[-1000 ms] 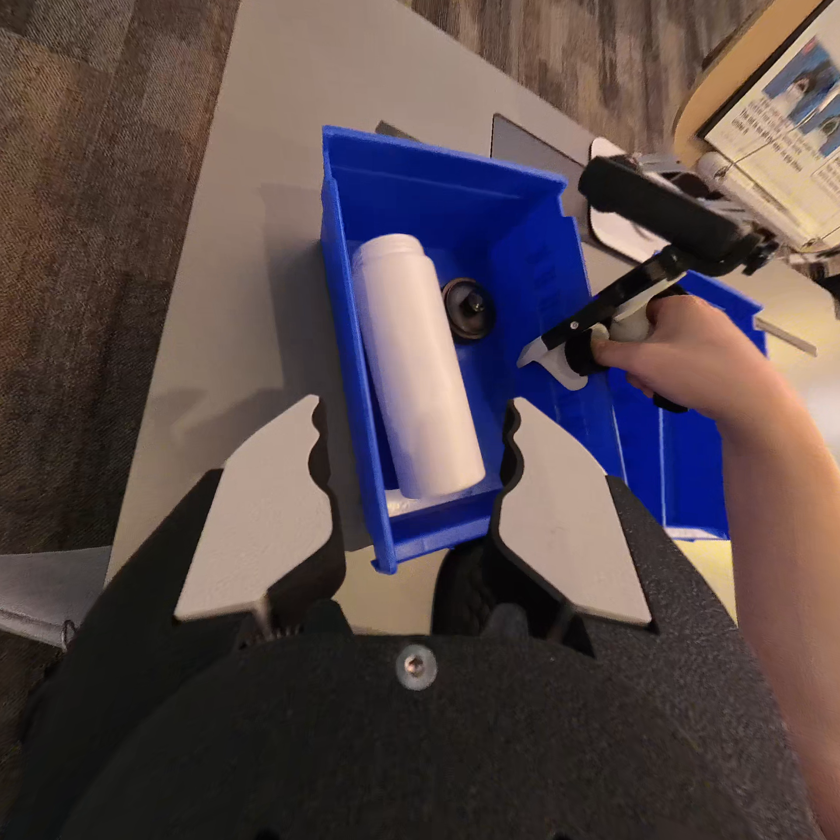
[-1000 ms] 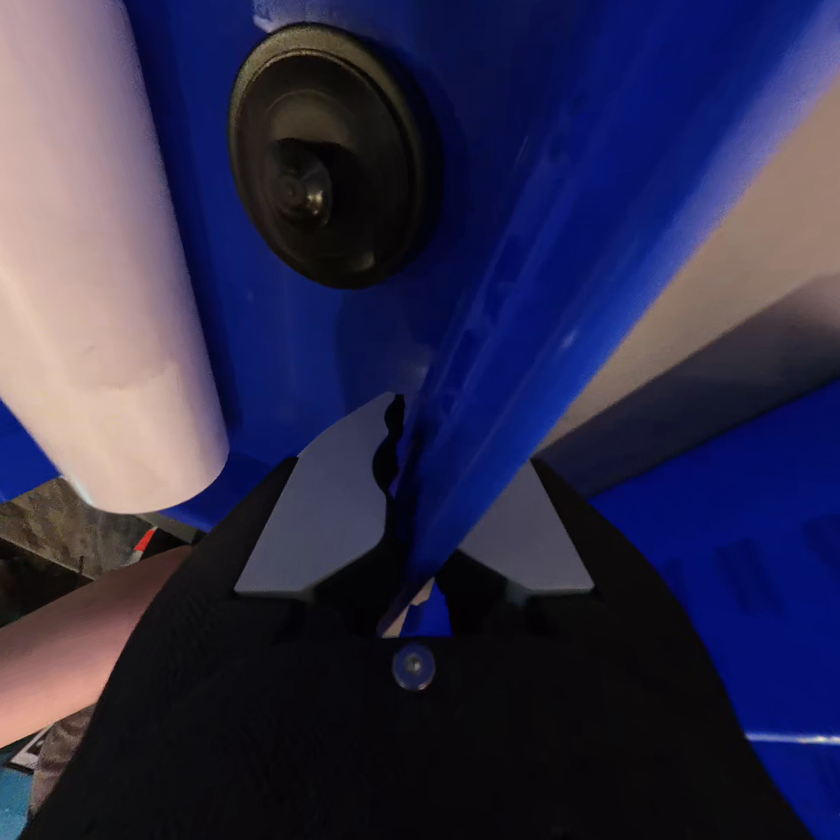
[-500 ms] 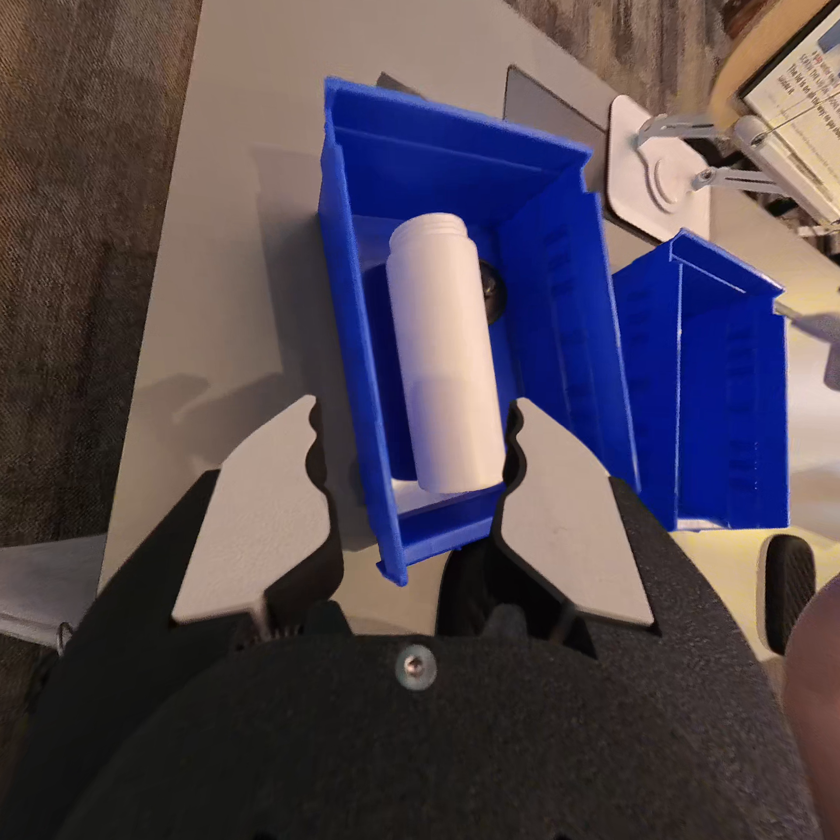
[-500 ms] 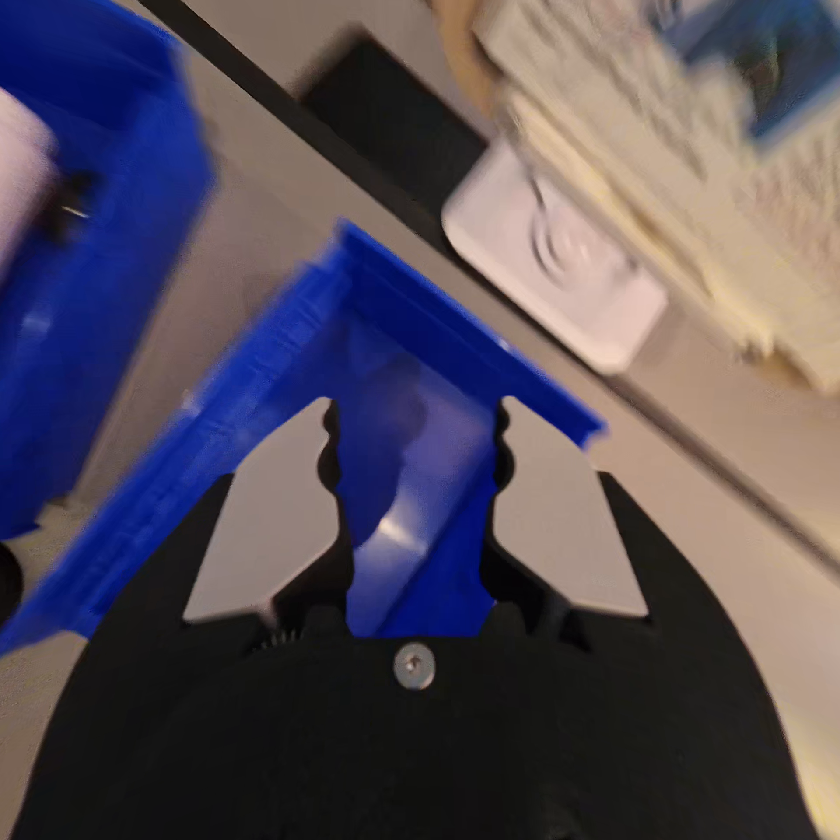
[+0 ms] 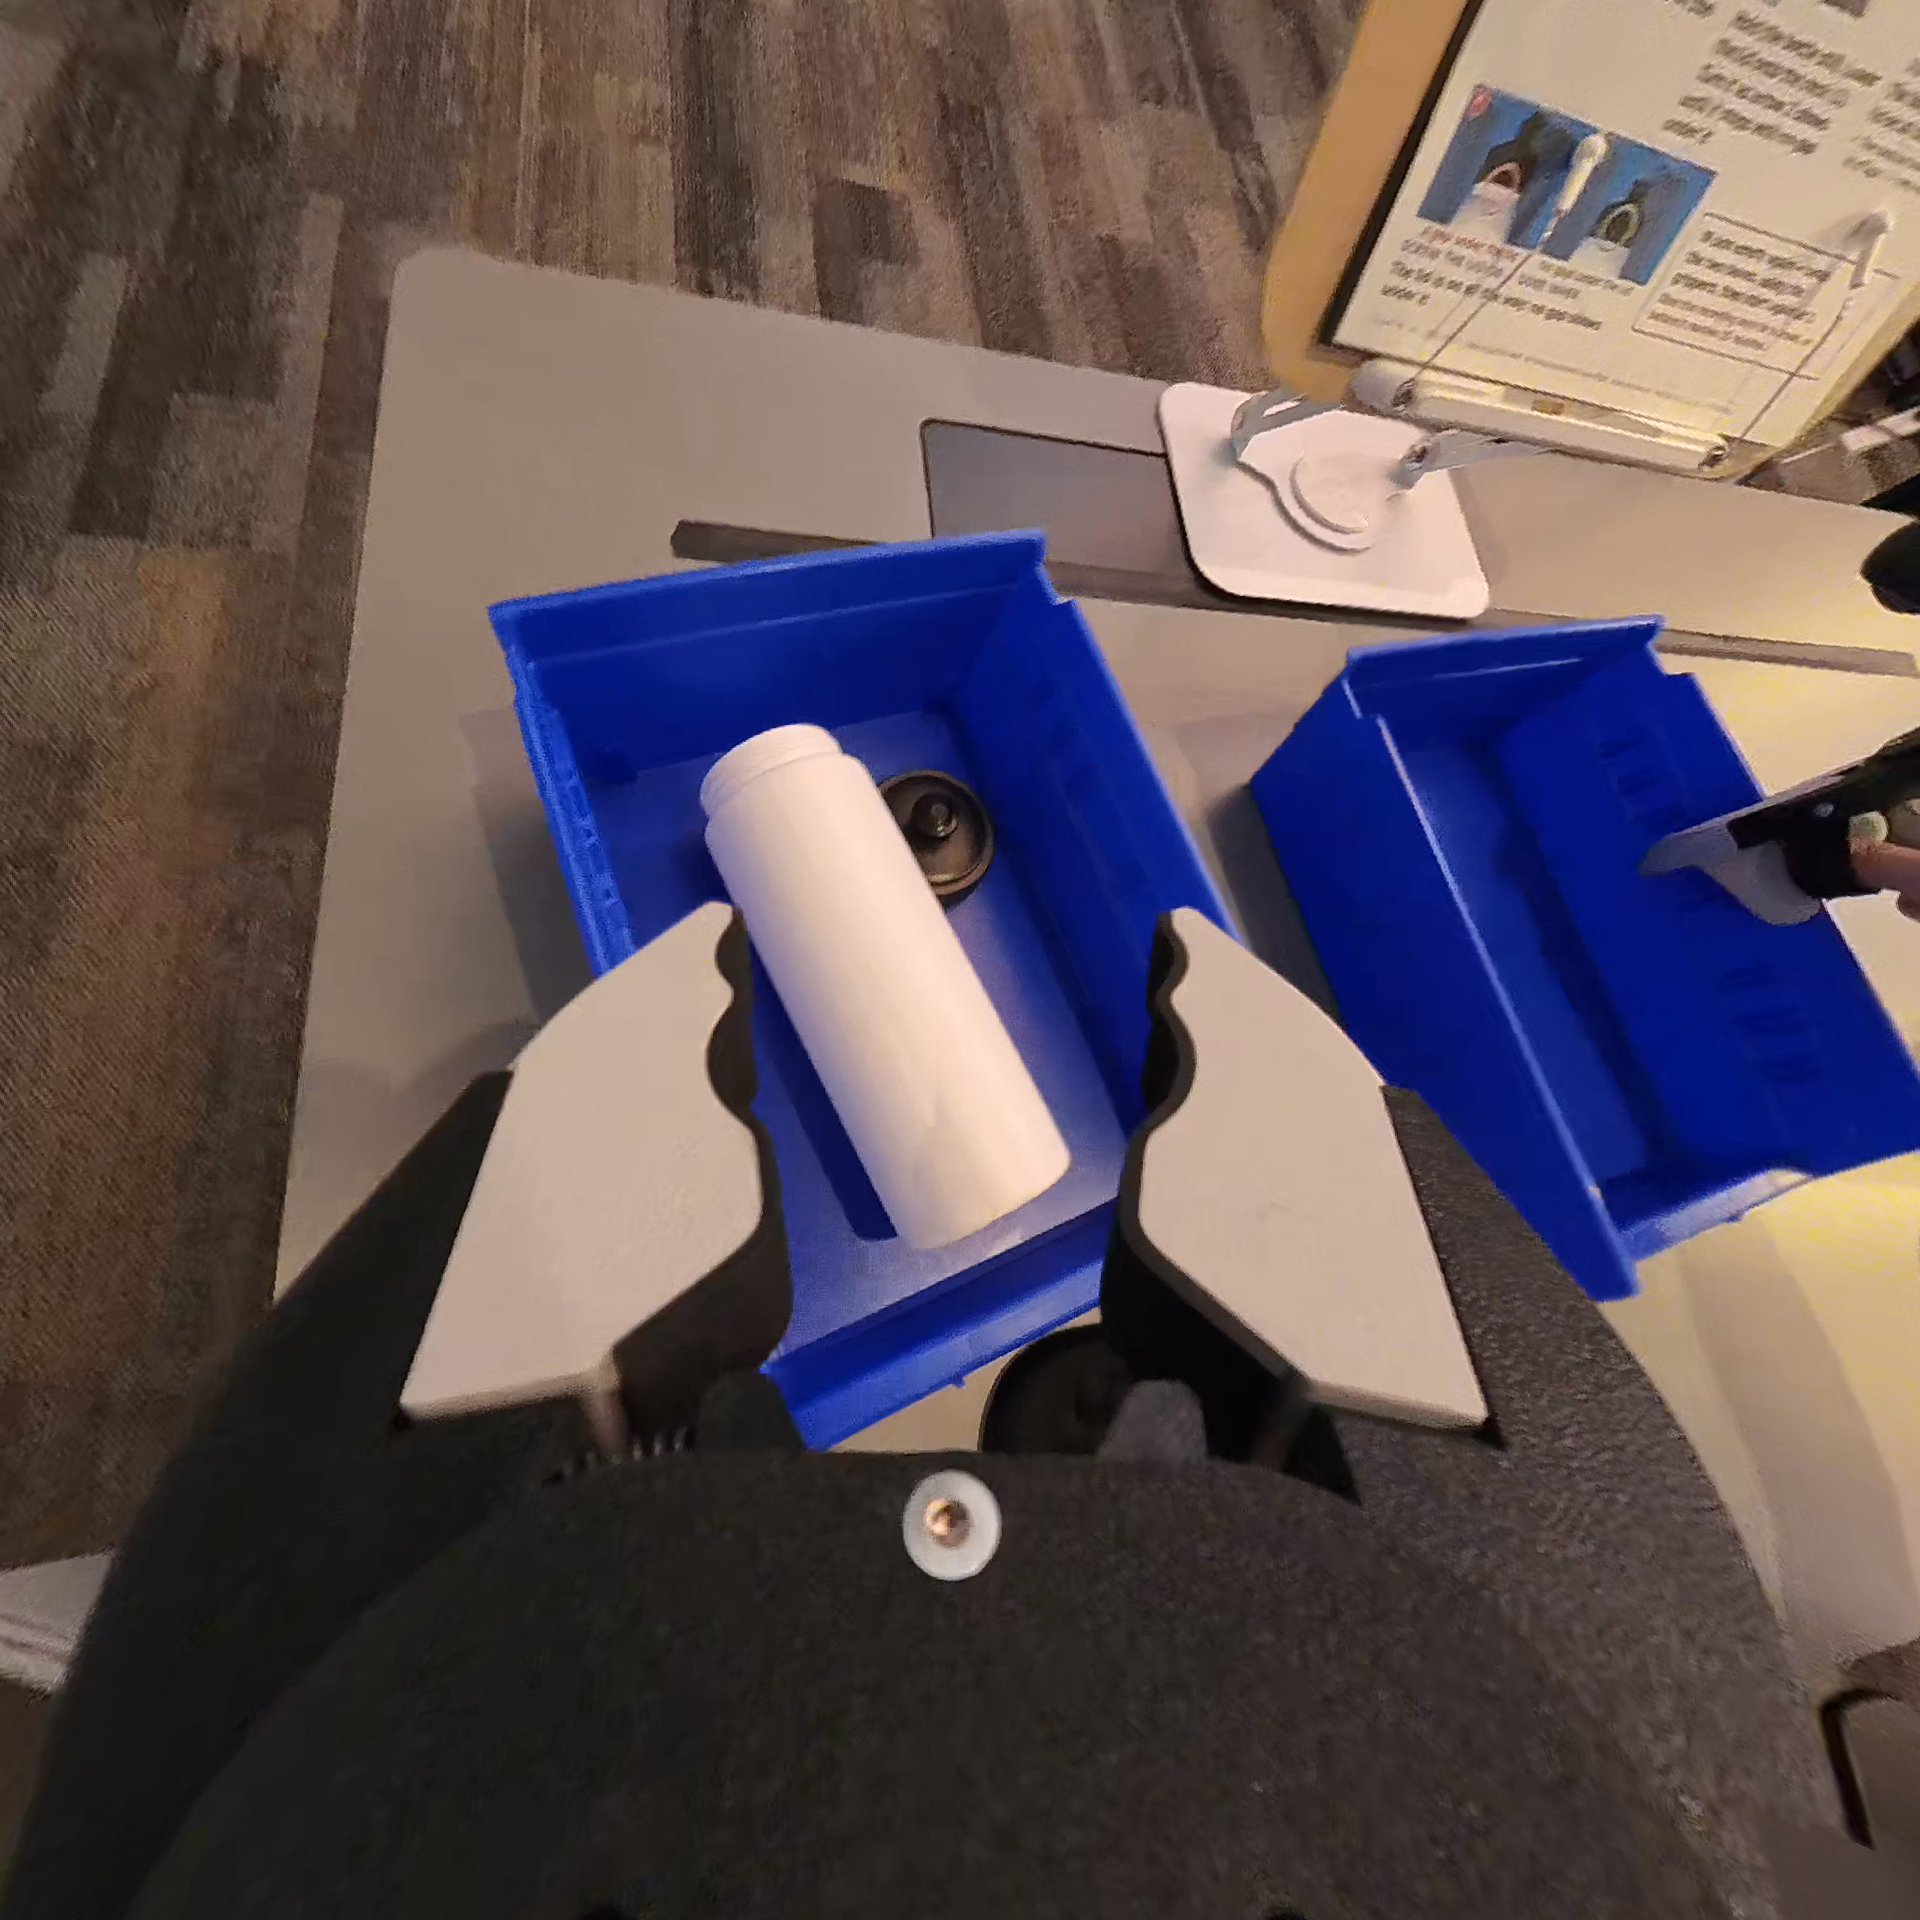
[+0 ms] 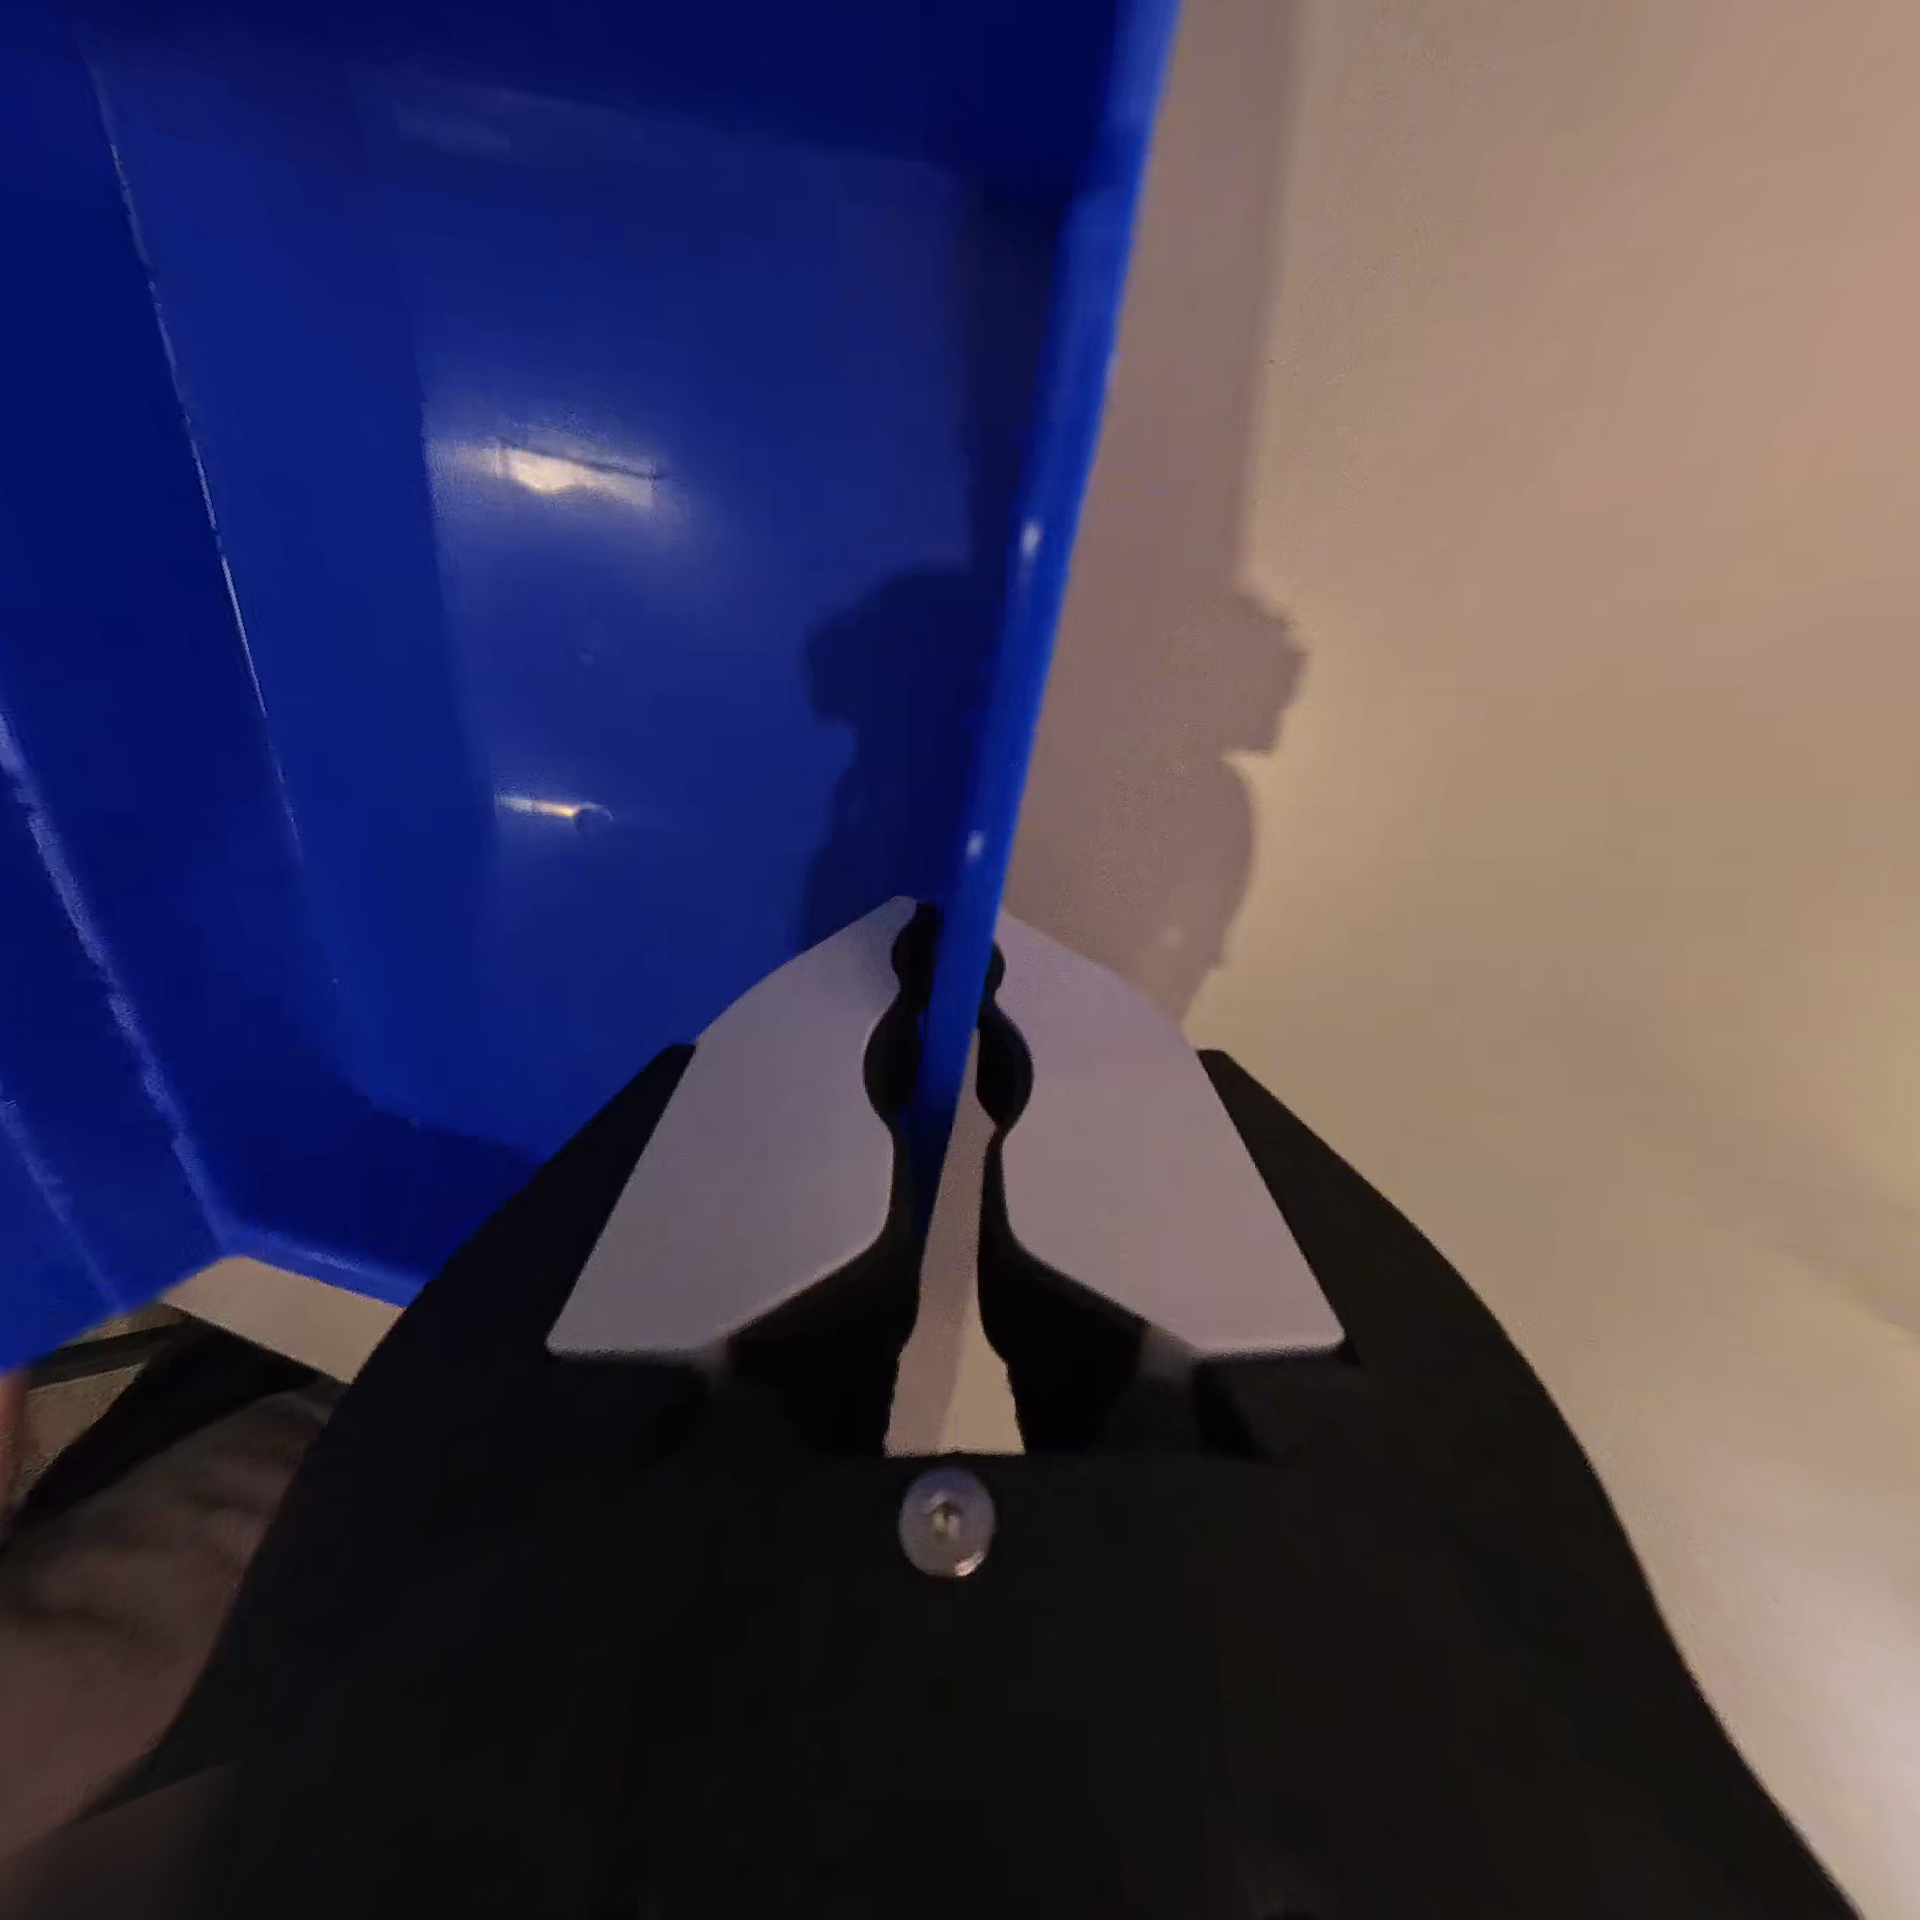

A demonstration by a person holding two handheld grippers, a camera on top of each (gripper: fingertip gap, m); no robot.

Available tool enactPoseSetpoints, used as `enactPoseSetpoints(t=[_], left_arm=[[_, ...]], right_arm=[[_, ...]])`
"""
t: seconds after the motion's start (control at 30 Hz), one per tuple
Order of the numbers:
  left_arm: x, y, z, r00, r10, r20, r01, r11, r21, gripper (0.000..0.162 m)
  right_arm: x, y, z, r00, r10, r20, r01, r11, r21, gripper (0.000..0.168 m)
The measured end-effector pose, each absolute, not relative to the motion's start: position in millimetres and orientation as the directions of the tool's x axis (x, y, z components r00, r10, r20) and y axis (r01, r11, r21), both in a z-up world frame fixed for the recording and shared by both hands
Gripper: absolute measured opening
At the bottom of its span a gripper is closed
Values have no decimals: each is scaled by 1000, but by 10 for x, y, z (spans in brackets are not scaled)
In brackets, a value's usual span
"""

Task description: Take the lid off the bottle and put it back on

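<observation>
A white bottle (image 5: 883, 997) lies on its side in the left blue bin (image 5: 769, 623), its open threaded neck pointing away from me. Its black lid (image 5: 940, 847) lies loose on the bin floor beside the neck. My left gripper (image 5: 945, 935) is open and empty above the near end of this bin, with a finger on each side of the bottle and touching nothing. My right gripper (image 6: 951, 925) is shut on the right side wall of a second, empty blue bin (image 6: 520, 623). That bin (image 5: 1558, 987) and the right gripper (image 5: 1704, 862) also show in the left wrist view.
Both bins stand on a grey table (image 5: 623, 416). A white stand base (image 5: 1330, 520) carrying a board with a printed sheet stands at the back right, next to a dark flat pad (image 5: 1039, 473). Wood-pattern floor lies beyond the table's left and far edges.
My right gripper let go of the left bin's wall, moved right to the second bin and shut on its side wall. The bottle shifted inside the left bin. My left gripper stayed open.
</observation>
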State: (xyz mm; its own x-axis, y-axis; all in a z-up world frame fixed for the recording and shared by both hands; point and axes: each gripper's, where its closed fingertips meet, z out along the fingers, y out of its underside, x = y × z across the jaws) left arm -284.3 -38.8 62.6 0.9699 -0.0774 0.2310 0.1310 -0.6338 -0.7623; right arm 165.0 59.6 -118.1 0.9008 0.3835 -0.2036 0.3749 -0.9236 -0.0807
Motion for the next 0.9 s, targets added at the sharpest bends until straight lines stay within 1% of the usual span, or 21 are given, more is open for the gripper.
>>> enactPoseSetpoints(t=[0.07,0.17,0.23,0.37,0.47,0.53,0.6,0.67,0.7,0.8,0.9], left_arm=[[-2753,-370,762,972,-105,209,110,-586,-803,76],[-2577,-369,995,963,-143,227,126,-503,-855,77],[-2413,-373,1105,955,-197,220,106,-467,-878,77],[-2078,-334,1499,947,-268,177,101,-277,-956,75],[-1742,-363,1667,949,-309,66,18,-155,-988,67],[-1608,-353,1663,963,-270,10,-20,-110,-994,42],[-1553,-294,1577,976,-217,-13,-46,-146,-988,43],[-1523,-221,1474,977,-210,-21,-62,-192,-979,56],[-1535,-186,1430,977,-215,-14,-61,-214,-975,59],[-1731,-114,1303,983,-182,10,-42,-283,-958,61],[-2097,-132,1175,996,-81,-22,-50,-352,-935,64]], right_arm=[[1997,636,-1185,914,364,-176,355,-931,-84,8],[2559,671,-1191,938,270,-218,253,-962,-101,7],[3005,667,-1197,956,227,-188,210,-972,-106,7],[3744,622,-1206,970,159,-184,135,-981,-137,7],[4217,582,-1214,977,137,-165,112,-982,-152,8],[4512,565,-1217,981,147,-126,126,-980,-156,9],[4764,542,-1221,986,129,-104,112,-982,-151,9],[4959,527,-1224,989,112,-100,96,-984,-149,9],[5039,524,-1226,989,105,-101,89,-985,-150,9],[5233,527,-1230,991,92,-97,76,-985,-158,9],[5306,533,-1233,990,107,-91,91,-982,-165,9]])
